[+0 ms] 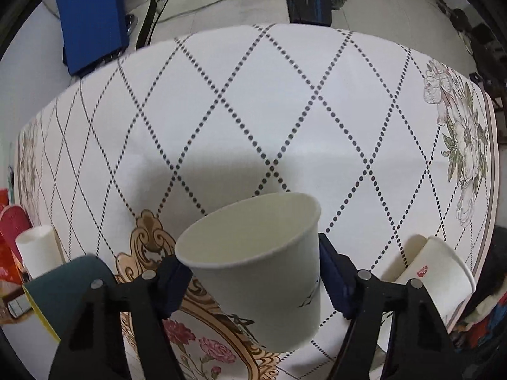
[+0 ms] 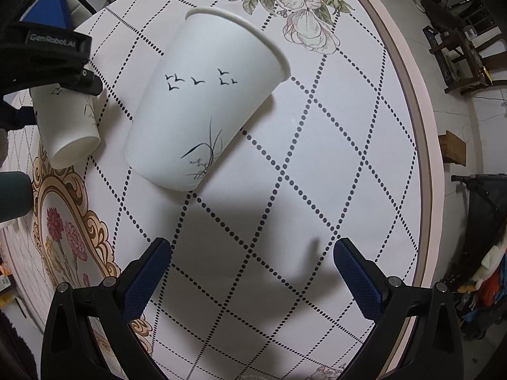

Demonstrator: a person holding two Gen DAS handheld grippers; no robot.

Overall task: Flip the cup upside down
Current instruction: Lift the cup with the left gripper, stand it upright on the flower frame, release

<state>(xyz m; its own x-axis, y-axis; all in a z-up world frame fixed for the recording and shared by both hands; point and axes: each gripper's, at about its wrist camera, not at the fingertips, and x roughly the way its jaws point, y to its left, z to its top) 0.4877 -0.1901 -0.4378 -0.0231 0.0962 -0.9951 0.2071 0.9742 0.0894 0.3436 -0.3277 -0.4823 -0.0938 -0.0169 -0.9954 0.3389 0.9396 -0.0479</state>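
My left gripper is shut on a white paper cup and holds it tilted above the table, mouth facing up and away. The same cup shows in the right wrist view, under the left gripper's body. A second white paper cup with bird and grass drawings lies on its side on the table, mouth toward the far right. My right gripper is open and empty, just short of that cup's base. This lying cup shows at the right of the left wrist view.
The round table has a white cloth with dotted diamonds and flower prints; its rim curves along the right. A dark green cylinder and another white cup sit at the left. A blue box stands beyond the table.
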